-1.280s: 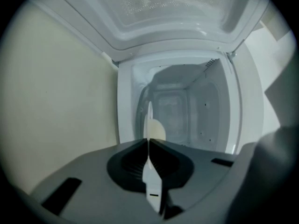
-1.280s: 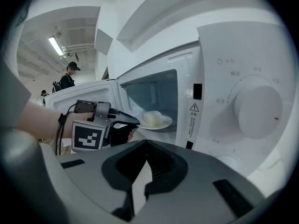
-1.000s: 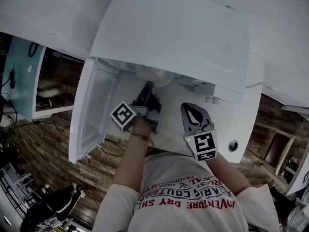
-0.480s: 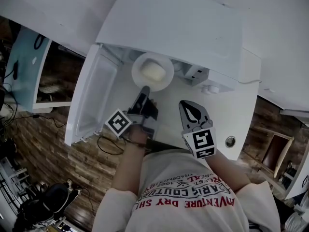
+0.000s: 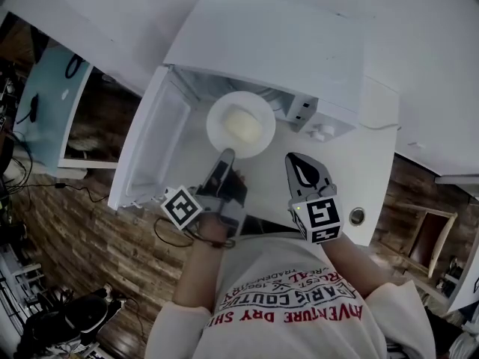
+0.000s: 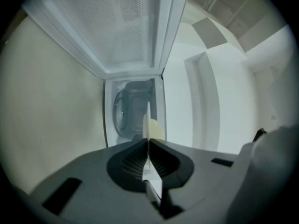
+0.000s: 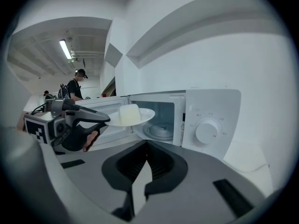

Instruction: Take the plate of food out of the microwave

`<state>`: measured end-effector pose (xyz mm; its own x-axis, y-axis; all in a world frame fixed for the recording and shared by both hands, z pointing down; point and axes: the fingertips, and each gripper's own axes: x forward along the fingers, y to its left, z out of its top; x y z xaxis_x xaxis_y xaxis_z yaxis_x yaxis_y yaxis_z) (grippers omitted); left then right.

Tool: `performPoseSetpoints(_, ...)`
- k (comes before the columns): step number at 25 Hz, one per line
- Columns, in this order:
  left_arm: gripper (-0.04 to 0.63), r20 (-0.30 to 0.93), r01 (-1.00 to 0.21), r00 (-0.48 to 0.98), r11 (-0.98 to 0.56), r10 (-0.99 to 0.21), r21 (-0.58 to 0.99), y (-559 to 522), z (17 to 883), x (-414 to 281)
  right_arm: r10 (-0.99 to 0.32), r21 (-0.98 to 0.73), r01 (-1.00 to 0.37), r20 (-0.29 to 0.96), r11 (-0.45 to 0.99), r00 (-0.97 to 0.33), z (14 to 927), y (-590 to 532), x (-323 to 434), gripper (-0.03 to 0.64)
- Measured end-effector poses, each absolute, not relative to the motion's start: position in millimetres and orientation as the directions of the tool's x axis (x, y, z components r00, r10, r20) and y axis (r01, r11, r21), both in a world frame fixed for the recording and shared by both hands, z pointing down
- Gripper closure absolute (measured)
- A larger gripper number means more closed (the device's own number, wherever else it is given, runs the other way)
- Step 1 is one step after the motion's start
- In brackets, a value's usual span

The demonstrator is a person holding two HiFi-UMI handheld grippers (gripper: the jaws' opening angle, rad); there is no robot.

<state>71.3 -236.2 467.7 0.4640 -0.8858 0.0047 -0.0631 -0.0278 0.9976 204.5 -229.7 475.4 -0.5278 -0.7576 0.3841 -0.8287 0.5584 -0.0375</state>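
Outside the microwave (image 5: pixel 277 43) our left gripper (image 5: pixel 226 155) pinches the plate (image 5: pixel 217 122); right gripper (image 5: pixel 296 158) closed, empty. Shirt (image 5: pixel 292 327): "DRY". Only right gripper view shows a bystander (image 7: pixel 74 85).

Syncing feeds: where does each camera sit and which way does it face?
Head view: on the head, steeply down at the microwave; left gripper, right gripper, forearms show.
Left gripper view: rides that gripper, facing the cavity; jaws clamp the plate.
Right gripper view: rides that gripper, facing the microwave's front; shut empty jaws.
All share the plate.
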Motion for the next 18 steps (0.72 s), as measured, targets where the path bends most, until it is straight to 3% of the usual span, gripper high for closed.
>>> performPoseSetpoints(18,0.578,-0.031,-0.09,0.662,-0.12,-0.749,0.989,-209.2,388.5,43.1,-0.93,-0.002,-0.947,0.188,0.322,-0.317,380.1,-219.9,188.9,0.607)
